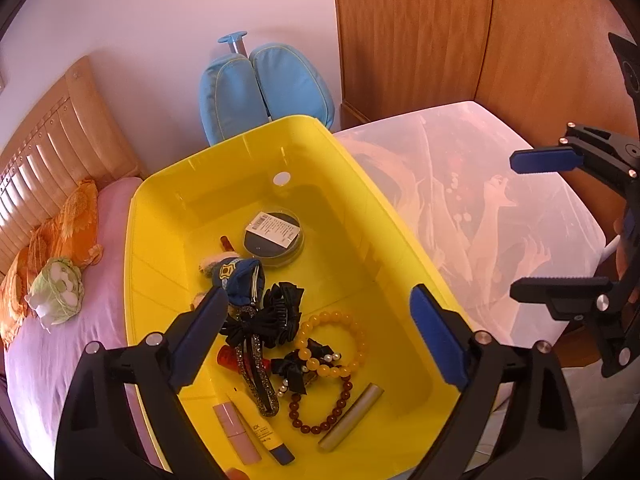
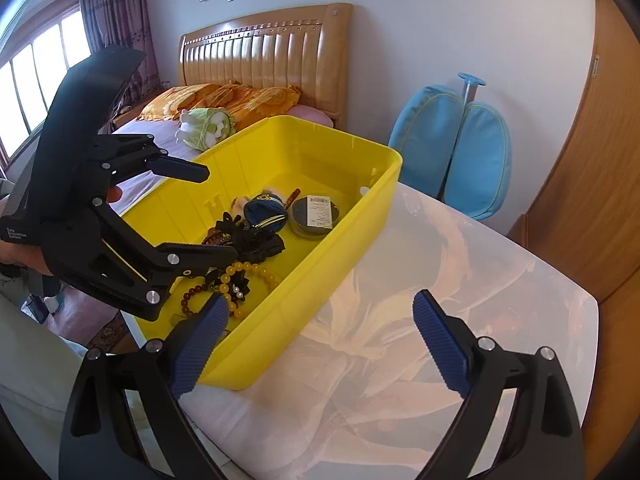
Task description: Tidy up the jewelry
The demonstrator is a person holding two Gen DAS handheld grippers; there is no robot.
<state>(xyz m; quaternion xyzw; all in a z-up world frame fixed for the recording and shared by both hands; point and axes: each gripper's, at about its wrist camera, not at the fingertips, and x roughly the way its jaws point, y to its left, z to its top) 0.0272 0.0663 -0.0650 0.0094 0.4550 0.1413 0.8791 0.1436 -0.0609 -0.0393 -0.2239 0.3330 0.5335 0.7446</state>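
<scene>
A yellow plastic bin holds a heap of jewelry and small items. In it lie a yellow bead bracelet, a dark red bead bracelet, black bow hair clips, a glittery headband, a blue pouch and a round black tin. My left gripper hangs open above the bin with nothing between its fingers. My right gripper stands open over the white lid beside the bin, empty.
The bin rests on a translucent white lid of a storage box. Lipstick tubes and a metallic tube lie at the bin's near end. A bed with pink sheet, a blue chair and a wooden wardrobe surround it.
</scene>
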